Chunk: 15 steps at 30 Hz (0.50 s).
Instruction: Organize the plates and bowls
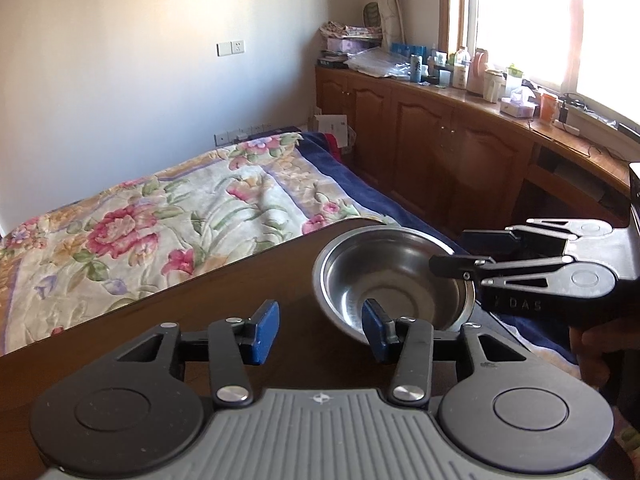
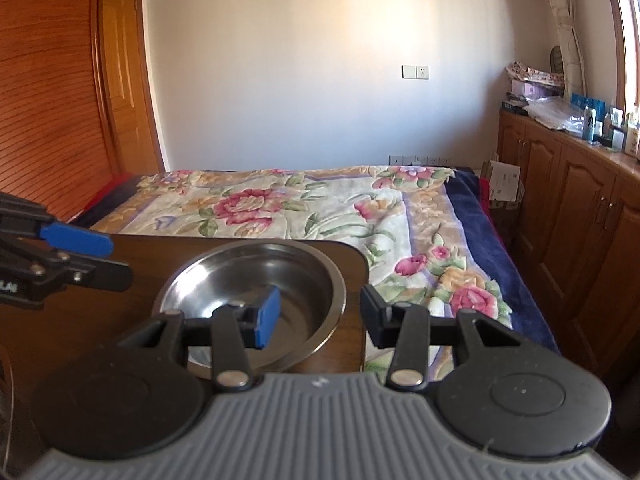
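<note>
A single steel bowl stands upright near the corner of a dark wooden table. My left gripper is open at the bowl's near left side; its right finger stands in front of the bowl's hollow and its left finger is over bare table. From the right, my right gripper reaches in, open astride the bowl's rim, with one blue pad inside the bowl and the other finger outside. No pad presses on the rim. In the right wrist view the left gripper shows at the left edge.
Beyond the table's far edge lies a bed with a floral blanket. Wooden cabinets with a cluttered top run along the right wall under a window. A person's hand holds the right gripper.
</note>
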### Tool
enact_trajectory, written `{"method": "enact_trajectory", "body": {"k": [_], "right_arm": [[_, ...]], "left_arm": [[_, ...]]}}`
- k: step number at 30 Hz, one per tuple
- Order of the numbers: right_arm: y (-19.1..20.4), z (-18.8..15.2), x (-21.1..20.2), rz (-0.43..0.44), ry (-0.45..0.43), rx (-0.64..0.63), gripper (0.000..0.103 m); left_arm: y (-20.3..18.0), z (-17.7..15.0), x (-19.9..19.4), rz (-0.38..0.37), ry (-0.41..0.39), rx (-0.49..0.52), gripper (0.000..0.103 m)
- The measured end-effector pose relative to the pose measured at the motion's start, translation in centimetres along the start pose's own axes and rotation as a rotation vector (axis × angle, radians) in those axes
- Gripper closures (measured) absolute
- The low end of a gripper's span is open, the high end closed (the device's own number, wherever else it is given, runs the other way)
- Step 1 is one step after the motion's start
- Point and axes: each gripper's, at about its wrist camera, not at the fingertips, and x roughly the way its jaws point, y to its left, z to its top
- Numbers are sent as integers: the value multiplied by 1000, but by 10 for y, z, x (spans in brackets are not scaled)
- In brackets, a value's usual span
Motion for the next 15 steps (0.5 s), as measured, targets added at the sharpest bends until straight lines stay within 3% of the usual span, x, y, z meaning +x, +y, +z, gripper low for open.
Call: {"method": "enact_trajectory", "body": {"k": [15], "right_arm": [[-10,-4,10,43,29,60,57]], "left_arm": [[-4,8,41,-15,103,-10,62]]}}
